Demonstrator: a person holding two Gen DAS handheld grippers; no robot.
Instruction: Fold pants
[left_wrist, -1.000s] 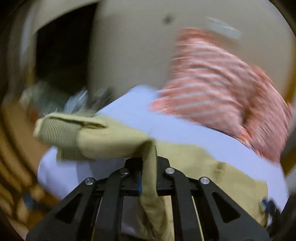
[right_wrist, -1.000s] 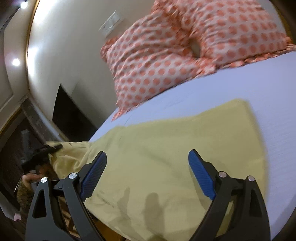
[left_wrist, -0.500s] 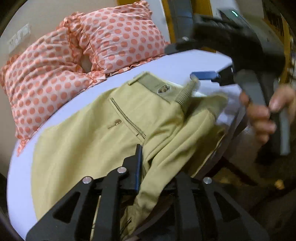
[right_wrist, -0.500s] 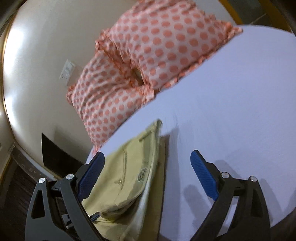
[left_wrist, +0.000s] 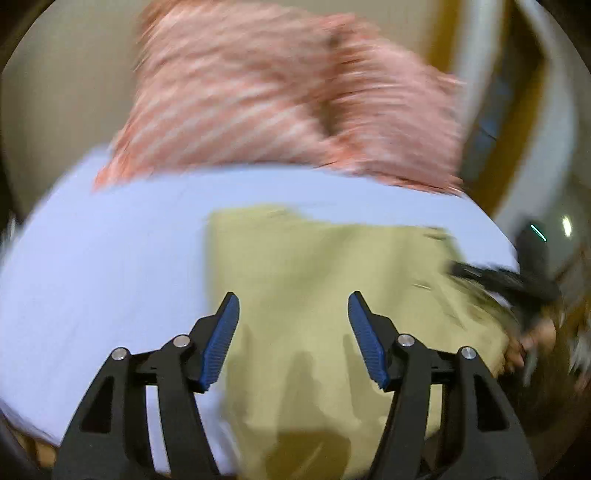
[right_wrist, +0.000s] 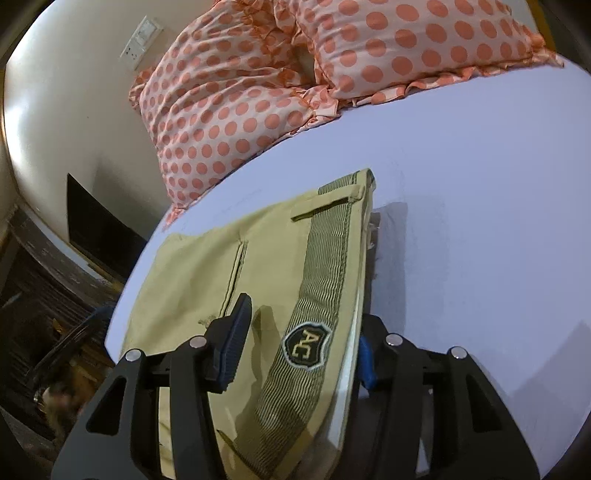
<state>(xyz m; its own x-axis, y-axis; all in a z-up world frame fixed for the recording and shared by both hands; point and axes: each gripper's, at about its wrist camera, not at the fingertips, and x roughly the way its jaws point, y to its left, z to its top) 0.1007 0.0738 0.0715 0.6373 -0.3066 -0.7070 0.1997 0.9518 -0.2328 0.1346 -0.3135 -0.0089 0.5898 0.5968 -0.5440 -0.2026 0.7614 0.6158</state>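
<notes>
The khaki pants (left_wrist: 325, 295) lie folded on the white bed sheet (left_wrist: 110, 258). My left gripper (left_wrist: 293, 328) is open and empty, just above the folded cloth; this view is blurred by motion. In the right wrist view the pants (right_wrist: 207, 269) show a ribbed waistband (right_wrist: 321, 266) with an "AC" badge (right_wrist: 304, 345). My right gripper (right_wrist: 299, 350) is open with its jaws on either side of the waistband end, at the bed's near edge. The right gripper also shows in the left wrist view (left_wrist: 509, 280).
Two orange polka-dot pillows (right_wrist: 258, 99) lie at the head of the bed against a cream wall with a switch plate (right_wrist: 142, 42). A dark opening (right_wrist: 96, 225) and dark wooden furniture (right_wrist: 37, 280) are left of the bed. The white sheet (right_wrist: 480, 221) extends to the right.
My left gripper let go of the pants and opened, then swung away. My right gripper came down over the waistband end of the folded pants.
</notes>
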